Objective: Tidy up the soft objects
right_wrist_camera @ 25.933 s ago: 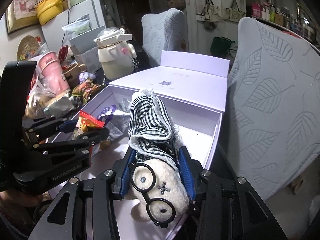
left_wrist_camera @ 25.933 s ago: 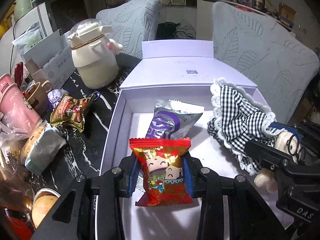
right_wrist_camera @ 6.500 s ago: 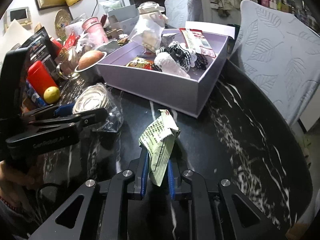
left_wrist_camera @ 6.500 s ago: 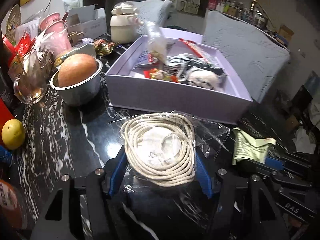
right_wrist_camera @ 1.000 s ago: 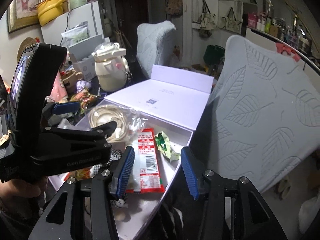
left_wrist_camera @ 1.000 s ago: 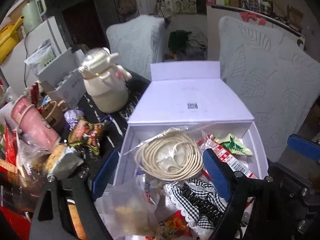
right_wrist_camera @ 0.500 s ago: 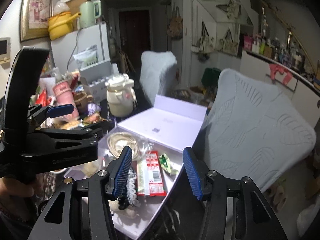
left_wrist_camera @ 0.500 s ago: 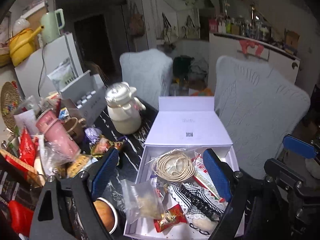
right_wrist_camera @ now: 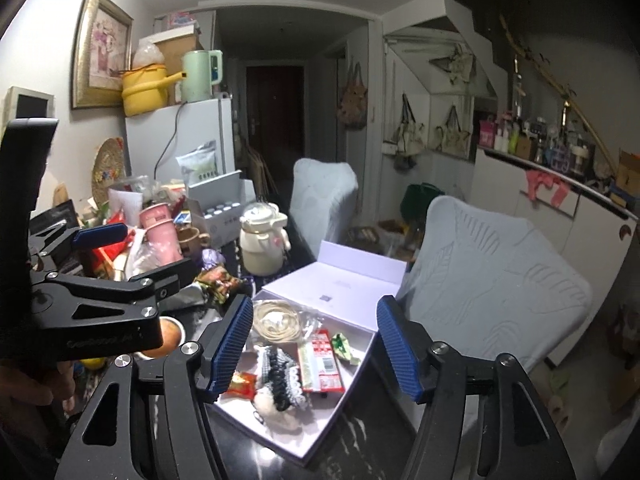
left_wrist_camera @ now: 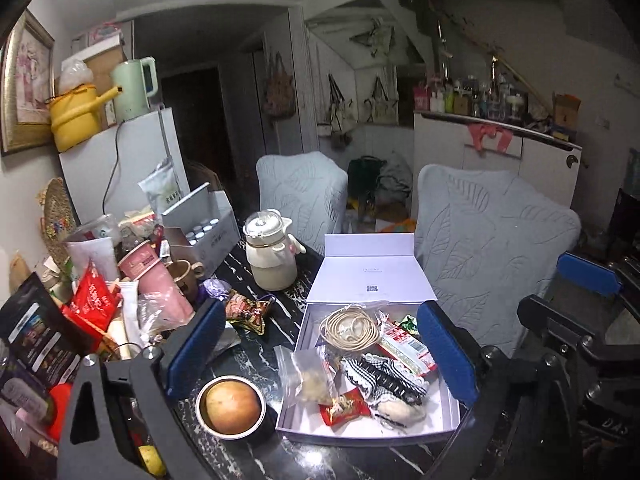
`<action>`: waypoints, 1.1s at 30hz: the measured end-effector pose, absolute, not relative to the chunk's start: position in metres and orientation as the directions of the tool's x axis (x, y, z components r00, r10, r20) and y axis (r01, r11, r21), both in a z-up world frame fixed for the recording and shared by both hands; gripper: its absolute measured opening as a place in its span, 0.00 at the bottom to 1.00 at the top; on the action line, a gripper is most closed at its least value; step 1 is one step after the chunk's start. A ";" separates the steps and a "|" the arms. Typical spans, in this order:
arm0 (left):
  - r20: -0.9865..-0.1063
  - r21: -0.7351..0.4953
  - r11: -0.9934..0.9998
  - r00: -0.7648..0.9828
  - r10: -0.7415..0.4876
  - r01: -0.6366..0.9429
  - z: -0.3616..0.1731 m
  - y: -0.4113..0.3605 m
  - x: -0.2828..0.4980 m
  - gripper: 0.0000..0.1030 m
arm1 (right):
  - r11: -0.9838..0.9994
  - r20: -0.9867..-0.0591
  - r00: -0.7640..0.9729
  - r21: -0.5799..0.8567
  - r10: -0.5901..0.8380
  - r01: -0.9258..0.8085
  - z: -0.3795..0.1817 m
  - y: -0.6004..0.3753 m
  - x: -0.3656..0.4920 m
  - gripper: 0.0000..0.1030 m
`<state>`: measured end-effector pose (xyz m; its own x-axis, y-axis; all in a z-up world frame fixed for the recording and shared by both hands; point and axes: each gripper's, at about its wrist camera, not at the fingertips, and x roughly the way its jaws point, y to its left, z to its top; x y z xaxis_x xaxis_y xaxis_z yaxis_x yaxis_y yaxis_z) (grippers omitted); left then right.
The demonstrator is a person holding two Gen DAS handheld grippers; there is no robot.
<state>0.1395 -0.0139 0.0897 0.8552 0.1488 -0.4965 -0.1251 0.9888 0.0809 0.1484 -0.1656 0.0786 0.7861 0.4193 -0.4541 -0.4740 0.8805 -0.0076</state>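
With both the left claw (left_wrist_camera: 320, 354) and right claw (right_wrist_camera: 316, 348) empty and spreading wider, high over the lavender box (left_wrist_camera: 362, 434) at lower centre holding the soft items, scan the worktop (left_wrist_camera: 256, 344) for any leftover before descending.

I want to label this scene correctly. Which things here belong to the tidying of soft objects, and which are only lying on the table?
Belong to the job:
- lavender box
- coiled rope in its bag
- checked plush toy
- red snack packet
- green packet

Only lying about:
- cream kettle
- pink cup
- metal bowl
- yellow pot
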 end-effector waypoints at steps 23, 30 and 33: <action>-0.495 0.038 0.994 0.862 0.112 -0.107 0.067 -0.011 0.033 1.00 | 0.898 -0.431 0.815 -0.021 0.388 -0.439 0.061 -0.169 0.047 0.85; -0.530 0.024 0.996 0.843 0.088 -0.089 0.046 -0.008 0.033 1.00 | 0.908 -0.485 0.791 0.016 0.373 -0.418 0.031 -0.170 0.044 0.85; -0.544 0.026 0.996 0.835 0.082 -0.081 0.036 -0.008 0.035 0.99 | 0.916 -0.506 0.787 0.015 0.353 -0.401 0.023 -0.171 0.043 0.85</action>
<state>0.0352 -0.0078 0.0365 0.8352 0.0818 -0.5438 -0.0806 0.9964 0.0260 0.0426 -0.1707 0.0232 0.7871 0.3529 -0.5058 -0.4009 0.9160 0.0153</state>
